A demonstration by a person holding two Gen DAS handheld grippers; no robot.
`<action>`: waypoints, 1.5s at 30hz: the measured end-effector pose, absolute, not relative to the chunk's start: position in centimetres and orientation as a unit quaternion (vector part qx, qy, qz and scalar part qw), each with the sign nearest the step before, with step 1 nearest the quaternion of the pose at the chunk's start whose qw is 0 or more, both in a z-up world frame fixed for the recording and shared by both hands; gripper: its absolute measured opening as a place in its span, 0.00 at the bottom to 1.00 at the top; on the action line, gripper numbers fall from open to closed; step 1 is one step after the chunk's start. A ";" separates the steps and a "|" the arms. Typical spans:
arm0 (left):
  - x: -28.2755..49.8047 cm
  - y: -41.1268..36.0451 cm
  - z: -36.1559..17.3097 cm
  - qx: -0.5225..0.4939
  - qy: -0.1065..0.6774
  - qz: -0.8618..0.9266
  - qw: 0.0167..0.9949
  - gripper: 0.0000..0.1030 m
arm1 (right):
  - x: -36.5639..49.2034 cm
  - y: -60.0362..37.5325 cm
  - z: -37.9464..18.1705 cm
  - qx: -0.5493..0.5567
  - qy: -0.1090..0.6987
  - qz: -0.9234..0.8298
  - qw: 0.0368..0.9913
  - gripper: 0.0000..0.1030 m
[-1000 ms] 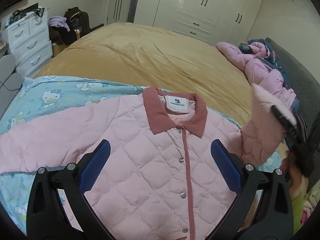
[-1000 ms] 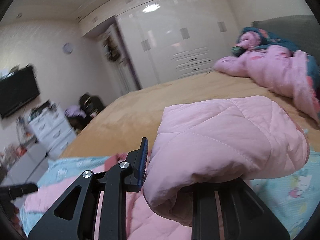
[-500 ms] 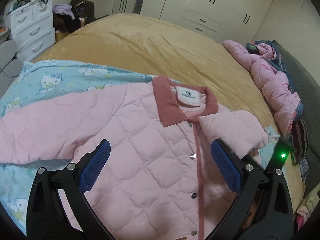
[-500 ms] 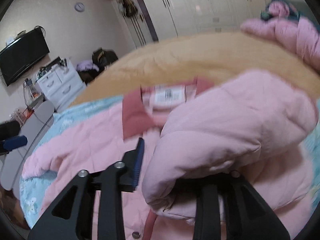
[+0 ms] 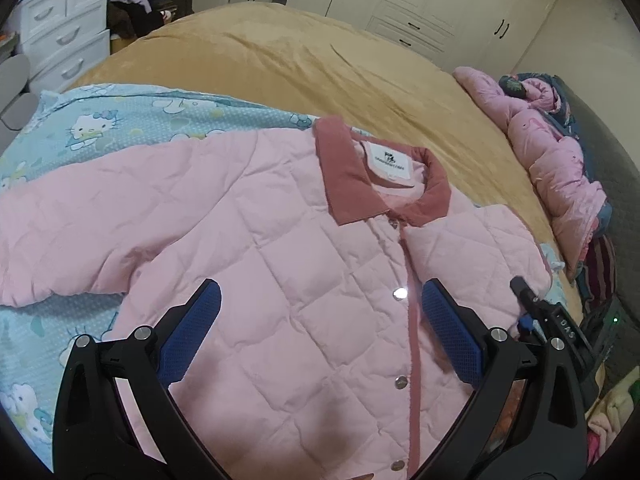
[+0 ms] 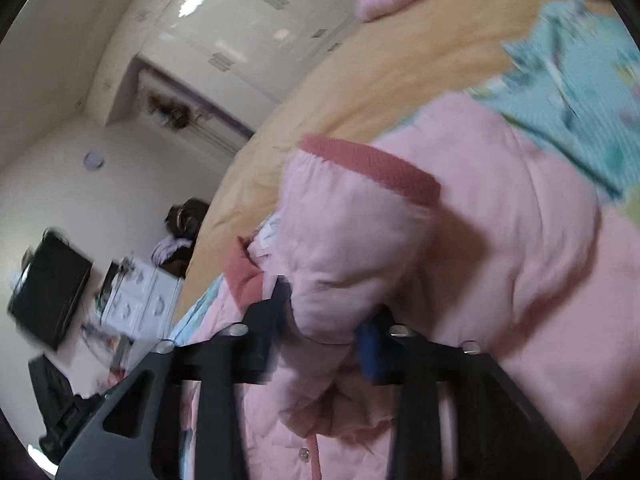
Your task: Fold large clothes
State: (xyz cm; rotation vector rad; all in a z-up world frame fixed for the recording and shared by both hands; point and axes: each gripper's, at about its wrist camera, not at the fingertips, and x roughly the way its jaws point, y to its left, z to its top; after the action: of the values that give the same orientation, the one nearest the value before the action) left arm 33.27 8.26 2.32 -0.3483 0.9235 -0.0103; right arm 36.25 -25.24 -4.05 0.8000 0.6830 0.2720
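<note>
Since a second ago we have swung the sleeve (image 6: 360,248) over from the bed's side and onto the jacket's front, and our right view has rolled steeply. Our right gripper (image 6: 326,332) is clamped on that sleeve near its dark pink cuff (image 6: 372,168), the padded fabric bulging between the fingers and over them. Our left gripper (image 5: 320,336) hangs above the chest with its blue pads (image 5: 192,336) spread wide and nothing between them.

Below it the pink quilted jacket (image 5: 280,280) lies face up and snapped shut on a blue cartoon-print blanket (image 5: 100,128), collar (image 5: 360,176) toward the wardrobe. Its other sleeve (image 5: 80,220) stretches flat to the left, cuff cut off by the frame edge. Beyond the collar the tan bedspread (image 5: 300,64) runs bare toward the far edge; on the right, a heap of pink padded clothing (image 5: 560,160) lines the bed's side.

From the left camera we see only the back of the right tool, low at the right. The jacket's hem is hidden under our left gripper's frame. The right view is motion-blurred, so its pad contact is hard to make out.
</note>
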 end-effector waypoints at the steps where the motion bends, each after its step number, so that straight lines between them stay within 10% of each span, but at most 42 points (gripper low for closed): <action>1: 33.3 8.5 2.5 -0.178 0.441 -0.011 0.880 0.91 | 36.1 -24.6 -3.0 0.363 0.312 0.145 0.866 0.24; 18: 34.0 13.1 -2.0 -0.370 0.442 -0.080 0.813 0.91 | 31.7 -6.8 -2.1 0.032 0.389 0.326 0.861 0.30; 22: 34.9 12.5 -5.9 -0.398 0.482 -0.093 0.775 0.91 | 29.9 -6.6 -2.3 0.021 0.404 0.349 0.845 0.74; 24: 35.1 12.0 -7.5 -0.402 0.497 -0.087 0.765 0.90 | 28.9 -7.5 -2.5 0.037 0.413 0.358 0.837 0.75; 26: 35.1 11.6 -8.6 -0.406 0.495 -0.090 0.763 0.78 | 29.0 -9.2 -2.9 0.075 0.428 0.367 0.823 0.75; 30: 35.2 11.1 -8.1 -0.356 0.490 -0.077 0.792 0.18 | 29.0 -13.6 -2.4 0.104 0.432 0.336 0.831 0.75; 39: 35.3 10.7 3.7 -0.205 0.377 -0.086 0.899 0.14 | 30.2 -23.3 0.3 0.114 0.386 0.209 0.891 0.62; 45: 37.4 11.3 1.6 -0.153 0.407 -0.046 0.899 0.14 | 34.3 -24.4 0.3 0.058 0.380 0.104 0.917 0.63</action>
State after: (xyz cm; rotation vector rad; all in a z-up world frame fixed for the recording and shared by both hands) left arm 37.38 11.25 1.56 -0.3165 0.8425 -0.0943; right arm 34.27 -24.42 0.30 0.1190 0.7810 0.2146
